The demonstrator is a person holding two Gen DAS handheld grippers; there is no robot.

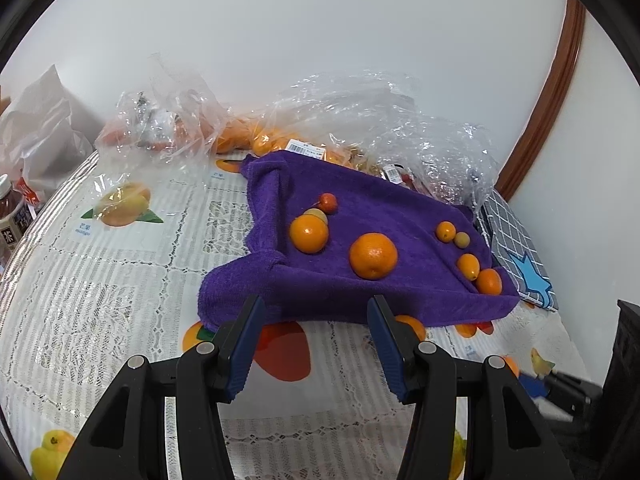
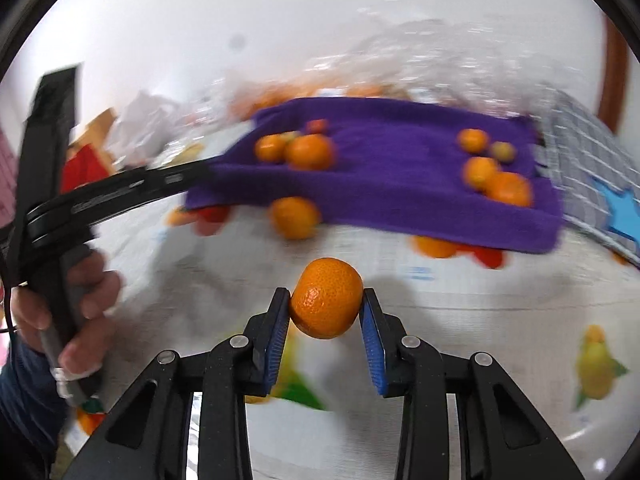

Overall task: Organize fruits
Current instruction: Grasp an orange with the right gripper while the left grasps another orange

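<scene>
Nearest, our right gripper (image 2: 325, 310) pinches a round orange mandarin (image 2: 326, 298) between its blue pads, off the tablecloth. Our left gripper (image 1: 314, 334) stands spread and empty. Straight ahead — farther off — lies the purple terry towel (image 2: 400, 184), where sorted fruit sits left and right.

Purple towel (image 1: 360, 280); orange mandarin (image 2: 326, 298); blue-padded tongs (image 2: 325, 308).

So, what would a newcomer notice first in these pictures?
First, the orange mandarin pinched between the right gripper's blue jaws, close to the camera. Then the purple towel on the lace tablecloth, carrying scattered oranges and small fruits, with crumpled plastic bags behind it.
</scene>
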